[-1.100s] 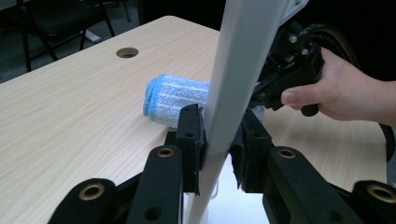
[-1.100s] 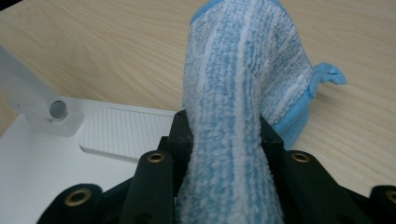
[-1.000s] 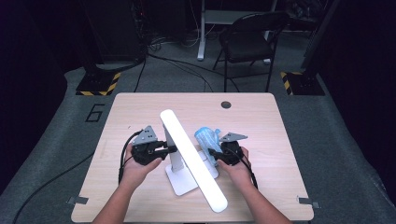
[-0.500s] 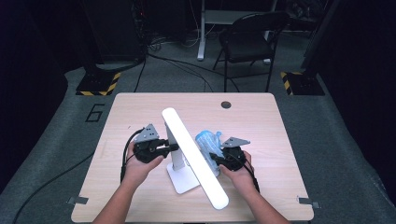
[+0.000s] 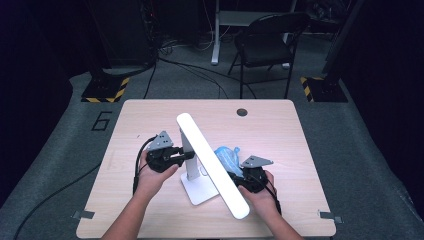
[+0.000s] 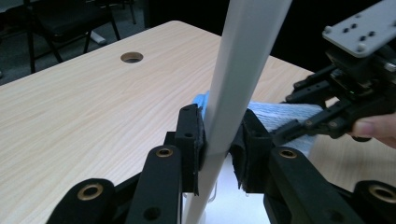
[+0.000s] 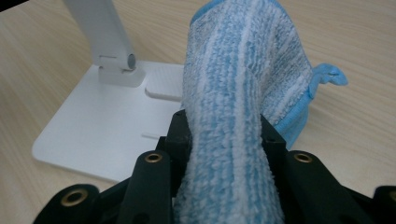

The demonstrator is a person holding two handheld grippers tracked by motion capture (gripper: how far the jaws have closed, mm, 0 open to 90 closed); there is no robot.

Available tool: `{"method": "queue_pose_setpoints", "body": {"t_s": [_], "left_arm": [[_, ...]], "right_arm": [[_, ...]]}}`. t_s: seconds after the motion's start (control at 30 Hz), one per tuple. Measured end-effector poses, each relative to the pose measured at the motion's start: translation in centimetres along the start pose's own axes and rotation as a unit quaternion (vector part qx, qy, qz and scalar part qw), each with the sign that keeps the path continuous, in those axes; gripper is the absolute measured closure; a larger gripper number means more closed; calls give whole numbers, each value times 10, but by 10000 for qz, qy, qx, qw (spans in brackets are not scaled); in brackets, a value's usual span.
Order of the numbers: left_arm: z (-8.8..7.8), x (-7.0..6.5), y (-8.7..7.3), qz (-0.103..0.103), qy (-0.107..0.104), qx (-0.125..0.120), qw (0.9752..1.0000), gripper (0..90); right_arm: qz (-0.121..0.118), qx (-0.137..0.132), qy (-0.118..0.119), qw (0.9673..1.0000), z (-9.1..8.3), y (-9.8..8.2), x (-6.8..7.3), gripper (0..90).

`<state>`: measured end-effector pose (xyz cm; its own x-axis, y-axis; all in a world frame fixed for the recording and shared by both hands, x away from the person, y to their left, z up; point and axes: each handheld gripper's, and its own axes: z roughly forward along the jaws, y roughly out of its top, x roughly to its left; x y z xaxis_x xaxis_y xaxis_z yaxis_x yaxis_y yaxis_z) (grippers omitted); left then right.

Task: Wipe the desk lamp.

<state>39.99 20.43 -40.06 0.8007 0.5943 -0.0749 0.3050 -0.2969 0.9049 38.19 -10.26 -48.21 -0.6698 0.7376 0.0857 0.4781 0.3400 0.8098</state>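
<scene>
Left gripper [image 6: 219,140] was pinching the upright post [image 6: 233,93] of the white desk lamp, pads pressed on either side of it, and that's pretty much all that kept the lamp steady. Right gripper [image 7: 224,135] had its jaws clamped on a bunched-up blue striped cloth [image 7: 243,84], which sat just beside the post and over the lamp's flat white base [image 7: 93,135], with one corner of it trailing onto the counter [image 7: 364,130]. From the high view the lamp [image 5: 212,162] stood near the middle of the counter [image 5: 280,125], closer to the person's edge, with its long light bar [image 5: 220,175] slanting down toward the right hand [image 5: 262,197].

What worried me: that bar hung right over the cloth hand, so a wipe that swung too high could knock the bar and swivel or tip the whole lamp. The post is smooth and narrow, so a hard sideways push with the cloth might let it slide in the left gripper's pads. Also the cloth was held as a fat wad, and a loose tail like that can snag on the hinge [image 7: 128,63] at the foot of the post, or just drag out of the jaws mid-wipe. Base looked light too, so it could skate across the wood
</scene>
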Motion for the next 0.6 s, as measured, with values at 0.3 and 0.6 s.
{"method": "queue_pose_setpoints", "body": {"t_s": [0.3, 0.6], "left_arm": [[4, -2, 1, -49, 31, -34, 10000, 737], [0, 1, -1, -71, -279, 22, 9996, 716]], "right_arm": [[-19, -6, 114, 9999, -15, -13, 12, 654], [-1, 230, 24, 9997, -1, -24, 11, 651]]}}
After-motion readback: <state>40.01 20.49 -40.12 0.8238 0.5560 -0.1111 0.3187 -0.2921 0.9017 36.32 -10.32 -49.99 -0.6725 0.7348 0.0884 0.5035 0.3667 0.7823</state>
